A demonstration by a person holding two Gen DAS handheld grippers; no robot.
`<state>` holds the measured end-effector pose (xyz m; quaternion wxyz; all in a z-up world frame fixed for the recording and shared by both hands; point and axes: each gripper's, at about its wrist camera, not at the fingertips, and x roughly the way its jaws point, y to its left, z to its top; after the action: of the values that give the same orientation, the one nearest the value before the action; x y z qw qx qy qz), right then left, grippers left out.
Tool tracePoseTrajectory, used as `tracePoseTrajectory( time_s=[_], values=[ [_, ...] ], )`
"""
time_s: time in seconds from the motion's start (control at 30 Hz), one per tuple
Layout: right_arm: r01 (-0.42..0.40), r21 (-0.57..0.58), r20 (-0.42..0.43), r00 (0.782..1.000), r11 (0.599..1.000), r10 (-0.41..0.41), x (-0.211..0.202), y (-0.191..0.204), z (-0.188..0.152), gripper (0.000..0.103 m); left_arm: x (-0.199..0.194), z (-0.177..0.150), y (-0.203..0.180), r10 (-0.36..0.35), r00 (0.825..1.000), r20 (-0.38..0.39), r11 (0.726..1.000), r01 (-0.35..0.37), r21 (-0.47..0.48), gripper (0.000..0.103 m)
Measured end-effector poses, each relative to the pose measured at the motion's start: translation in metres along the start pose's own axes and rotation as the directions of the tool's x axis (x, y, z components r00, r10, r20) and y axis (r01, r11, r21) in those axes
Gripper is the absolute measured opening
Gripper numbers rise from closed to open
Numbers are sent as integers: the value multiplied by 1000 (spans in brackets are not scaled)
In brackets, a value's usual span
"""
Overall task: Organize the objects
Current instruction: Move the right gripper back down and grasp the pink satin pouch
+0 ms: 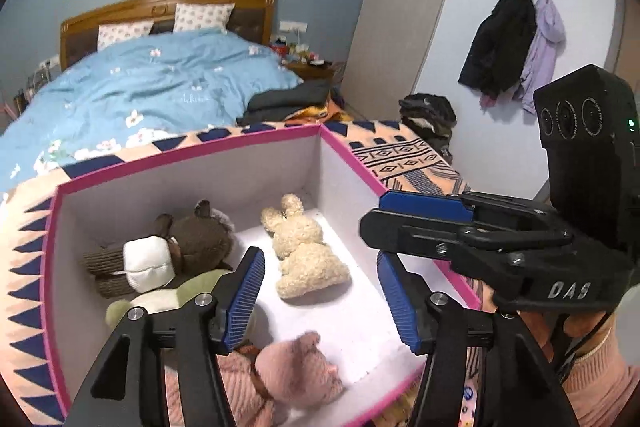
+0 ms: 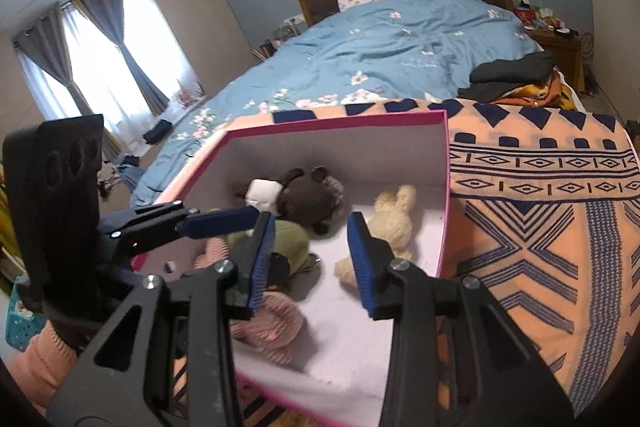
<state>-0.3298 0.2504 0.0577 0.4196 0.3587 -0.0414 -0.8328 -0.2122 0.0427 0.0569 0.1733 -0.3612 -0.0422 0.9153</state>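
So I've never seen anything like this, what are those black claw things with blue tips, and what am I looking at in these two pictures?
There is no robot here. A person holds a hand-held gripper in each hand, and each gripper has a wide-angle camera looking out along its two blue-padded fingers. One picture comes from the left gripper, the other from the right gripper; each also catches the other gripper off to one side. Both are open and hold nothing. Below them sits a pink-edged box on a patterned blanket at the foot of a bed. Inside the box lie soft toys: a cream rabbit, a brown bear, a green plush and a pink plush.
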Motion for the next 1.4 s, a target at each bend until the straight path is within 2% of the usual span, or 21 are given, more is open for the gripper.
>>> tracePoseTrajectory(
  time_s=[0.03, 0.23, 0.27, 0.33, 0.4, 0.63, 0.8, 0.9, 1.13, 1.23, 1.4],
  values=[
    [-17, -2, 11, 1000, 1000, 17, -6, 2, -3, 45, -7, -4, -3, -4, 1000, 14, 1000, 4, 5, 61],
    [-89, -13, 65, 994, 996, 90, -41, 19, -20, 46, -43, -23, -22, 3, 997, 79, 998, -8, 61, 64],
    [-95, -18, 70, 993, 995, 96, -46, 22, -23, 47, -49, -28, -27, 0, 997, 81, 997, -7, 82, 71],
    [-104, -29, 76, 991, 994, 106, -55, 28, -30, 50, -60, -37, -34, -8, 996, 93, 993, -3, 121, 77],
    [-103, -36, 83, 991, 994, 105, -65, 31, -40, 53, -73, -48, -43, 4, 993, 117, 988, -22, 152, 77],
    [-118, -25, 61, 991, 993, 120, -91, 30, -84, 53, -92, -82, -56, -33, 993, 109, 984, 13, 176, 77],
    [-92, 1, 20, 996, 996, 92, -103, 23, -122, 53, -79, -113, -62, -81, 996, 28, 985, 76, 153, 77],
    [-49, -14, -44, 998, 999, 48, -102, 25, -150, 53, -68, -134, -65, -103, 994, -30, 985, 106, 135, 77],
    [-49, -20, -173, 984, 999, 45, -91, 28, -200, 53, -51, -175, -82, -70, 990, -125, 981, 91, 170, 77],
    [-51, -26, -226, 973, 998, 44, -81, 31, -214, 53, -47, -187, -86, -81, 984, -157, 982, 106, 157, 77],
    [-57, -23, -258, 965, 998, 49, -72, 33, -227, 53, -47, -200, -87, -78, 982, -174, 987, 101, 127, 77]
  ],
)
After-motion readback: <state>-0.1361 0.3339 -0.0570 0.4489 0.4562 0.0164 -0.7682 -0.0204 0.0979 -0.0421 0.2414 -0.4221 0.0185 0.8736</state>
